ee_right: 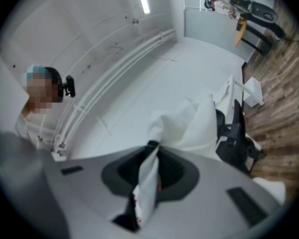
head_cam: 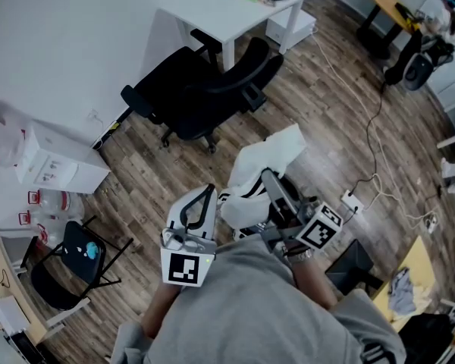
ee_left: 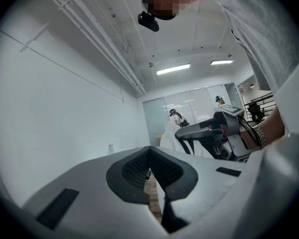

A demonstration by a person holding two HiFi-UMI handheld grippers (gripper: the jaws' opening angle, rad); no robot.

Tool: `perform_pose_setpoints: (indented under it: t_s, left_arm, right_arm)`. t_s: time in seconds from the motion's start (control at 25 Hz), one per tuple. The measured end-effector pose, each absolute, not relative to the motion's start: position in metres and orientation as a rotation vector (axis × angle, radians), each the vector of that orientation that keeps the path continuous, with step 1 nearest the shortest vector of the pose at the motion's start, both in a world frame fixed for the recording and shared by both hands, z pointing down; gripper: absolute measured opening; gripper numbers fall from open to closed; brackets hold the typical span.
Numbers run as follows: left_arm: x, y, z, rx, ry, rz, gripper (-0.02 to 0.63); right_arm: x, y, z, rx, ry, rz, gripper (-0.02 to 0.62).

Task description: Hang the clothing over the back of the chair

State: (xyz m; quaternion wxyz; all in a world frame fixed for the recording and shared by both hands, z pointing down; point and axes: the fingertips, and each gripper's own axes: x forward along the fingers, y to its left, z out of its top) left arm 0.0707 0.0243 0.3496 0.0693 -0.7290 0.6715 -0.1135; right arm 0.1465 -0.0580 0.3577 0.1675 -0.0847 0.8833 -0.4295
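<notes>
A white garment (head_cam: 262, 169) with dark trim hangs bunched in front of me, above the wooden floor. My right gripper (head_cam: 268, 175) is shut on it; in the right gripper view the cloth (ee_right: 189, 123) runs out between the pads of the right gripper (ee_right: 152, 146). To its left, my left gripper (head_cam: 206, 192) is beside the garment. In the left gripper view its pads meet at the tips of the left gripper (ee_left: 149, 151), and I see no cloth between them. The black office chair (head_cam: 205, 89) stands ahead by the wall, its back also visible (ee_right: 234, 133).
A white desk (head_cam: 227, 10) stands behind the chair. A white drawer unit (head_cam: 57, 161) and a small black folding chair (head_cam: 72, 260) are at the left. A cable and power strip (head_cam: 353, 201) lie on the floor at the right. A person (head_cam: 440, 10) is far off.
</notes>
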Motion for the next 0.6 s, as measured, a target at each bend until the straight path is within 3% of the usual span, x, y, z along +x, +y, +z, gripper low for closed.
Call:
perform_pose_setpoints:
  t_s: [0.6]
  left_arm:
    - [0.062,-0.028,0.347,-2.159,2.022,-0.354,0.035]
  right_arm:
    - [0.156,-0.128,0.353,-0.299,2.514,-1.169,0.063]
